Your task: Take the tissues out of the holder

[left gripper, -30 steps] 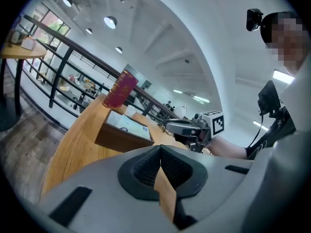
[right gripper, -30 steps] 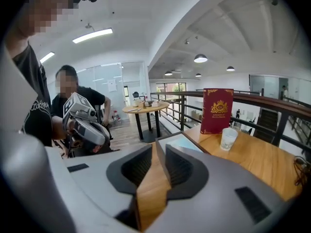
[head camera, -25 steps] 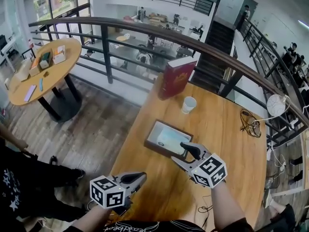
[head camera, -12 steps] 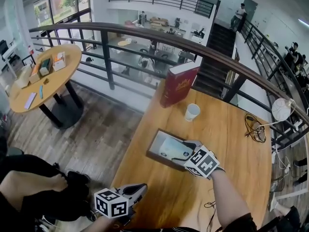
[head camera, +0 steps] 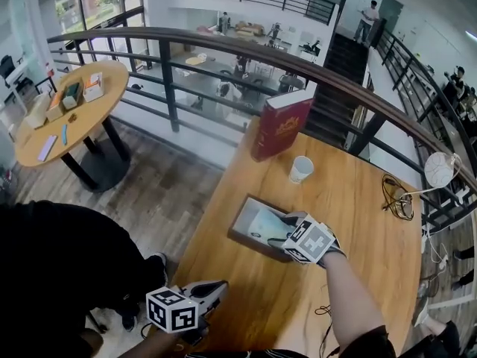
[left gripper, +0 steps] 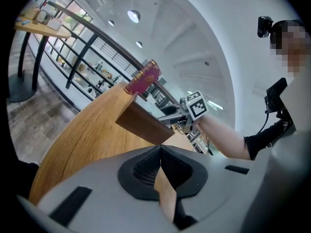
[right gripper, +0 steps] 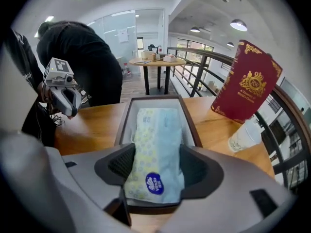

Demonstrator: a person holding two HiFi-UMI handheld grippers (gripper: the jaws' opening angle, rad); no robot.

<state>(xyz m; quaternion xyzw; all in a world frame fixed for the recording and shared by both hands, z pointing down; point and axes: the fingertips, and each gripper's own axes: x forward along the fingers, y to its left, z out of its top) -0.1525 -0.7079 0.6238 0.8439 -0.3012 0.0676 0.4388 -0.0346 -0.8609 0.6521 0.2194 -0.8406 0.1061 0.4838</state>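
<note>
A dark wooden holder lies on the wooden table with a pale yellow-and-blue tissue pack in it. My right gripper reaches over the holder's near end. Its jaws are closing, with the pack between them and the pads touching its two long sides. The pack still rests in the holder. My left gripper hangs off the table's near left corner, away from the holder, its tips together and nothing in them.
A red book stands upright at the table's far edge beside a paper cup. Cables lie at the right. A person in black stands close on the left. A railing runs behind the table.
My right gripper has moved forward over the holder and now straddles the tissue pack. The person in black has come closer on the left. The left gripper has hardly moved.
</note>
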